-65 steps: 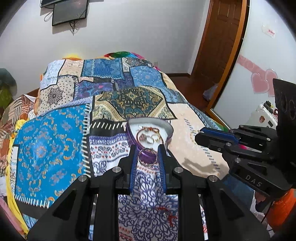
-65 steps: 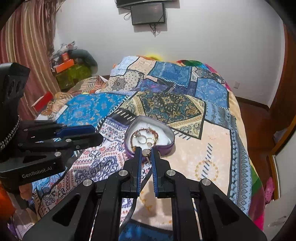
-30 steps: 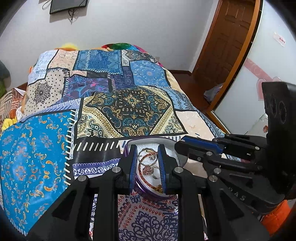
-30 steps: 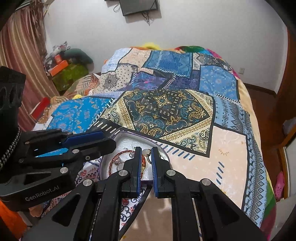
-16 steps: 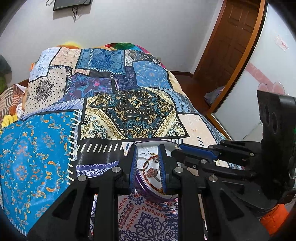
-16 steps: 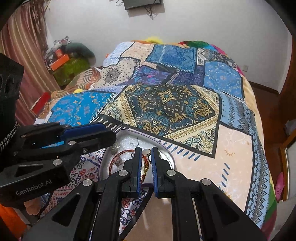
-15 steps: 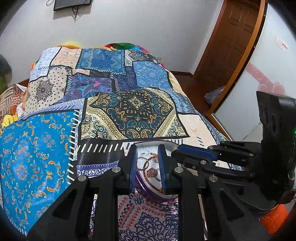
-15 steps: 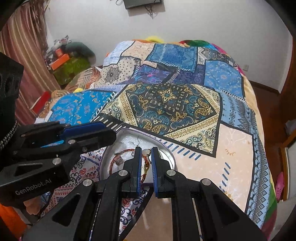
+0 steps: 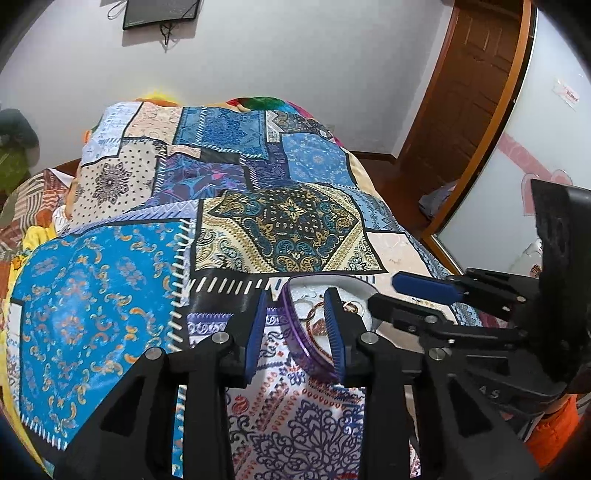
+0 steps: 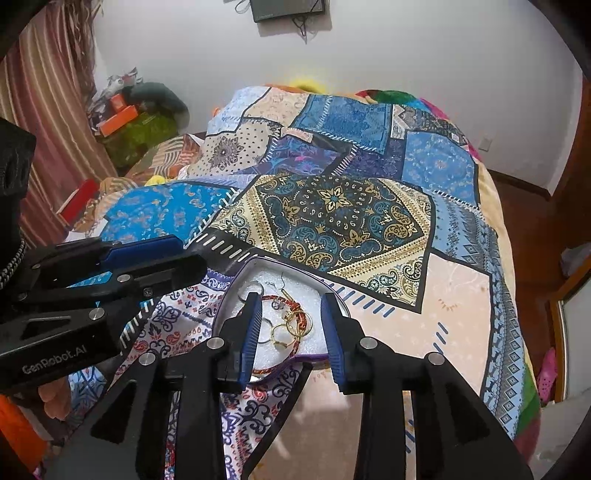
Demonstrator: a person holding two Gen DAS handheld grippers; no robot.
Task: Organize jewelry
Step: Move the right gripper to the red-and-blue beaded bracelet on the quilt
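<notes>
A heart-shaped purple tin with a white lining (image 10: pixel 321 284) lies on the patchwork bedspread; its purple wall (image 9: pixel 295 332) shows in the left wrist view. Inside lie a red braided bracelet (image 10: pixel 303 318), gold rings (image 10: pixel 286 330), a silver ring (image 10: pixel 266 332) and an earring hook (image 10: pixel 282 282). My right gripper (image 10: pixel 291 317) is open and empty, straddling the jewelry just above the tin. My left gripper (image 9: pixel 295 314) is open and empty, its jaws straddling the tin's left rim. Each gripper shows in the other's view, left (image 10: pixel 147 258) and right (image 9: pixel 424 291).
The patchwork bedspread (image 10: pixel 351 206) covers the whole bed. A wooden door (image 9: pixel 469 85) stands at the far right, clutter and a striped curtain (image 10: pixel 48 122) at the left. A screen (image 10: pixel 288 9) hangs on the far wall.
Both grippers have opened. The left let go of its gold ring and the right of its small piece; both pieces now lie in the tin. Both grippers stay over the tin.
</notes>
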